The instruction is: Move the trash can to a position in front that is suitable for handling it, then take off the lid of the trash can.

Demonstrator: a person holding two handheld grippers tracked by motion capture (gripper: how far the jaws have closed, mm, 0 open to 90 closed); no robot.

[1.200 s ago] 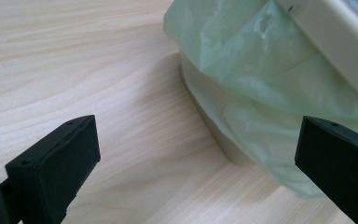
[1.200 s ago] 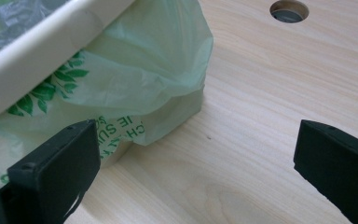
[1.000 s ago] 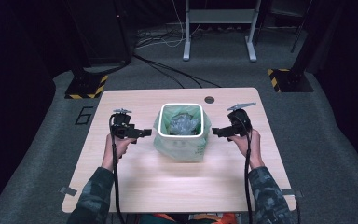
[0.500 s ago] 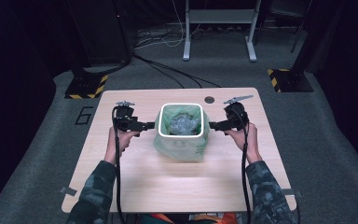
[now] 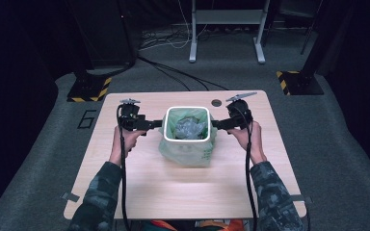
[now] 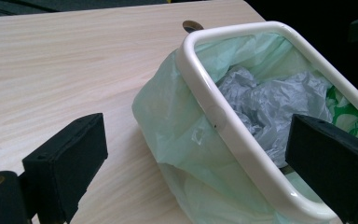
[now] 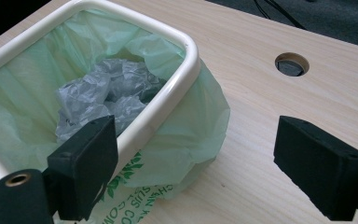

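Note:
A white-rimmed bin (image 5: 187, 108) lined with a pale green bag (image 5: 188, 155) stands mid-table, with crumpled grey plastic (image 5: 189, 127) inside. My left gripper (image 5: 156, 124) is at the rim's left side and my right gripper (image 5: 217, 124) at its right side, both pointing inward. In the left gripper view, the open left gripper (image 6: 200, 163) straddles the rim (image 6: 242, 140): one jaw is outside the bag (image 6: 168, 121) and one over the grey plastic (image 6: 270, 98). The open right gripper (image 7: 200, 163) straddles the rim (image 7: 168, 100) likewise. Both pairs of jaws have just been closing, and no pad presses on the rim.
A round cable hole (image 5: 216, 102) (image 7: 291, 64) lies in the wooden table (image 5: 125, 183) behind the bin's right corner. Black cables trail from both grippers along the person's forearms. Stands with yellow-black feet (image 5: 89, 89) rest on the floor beyond the table.
Both hands have risen and moved toward the far side, bringing the grippers from beside the bin's body up to its rim. The bin has stayed in place.

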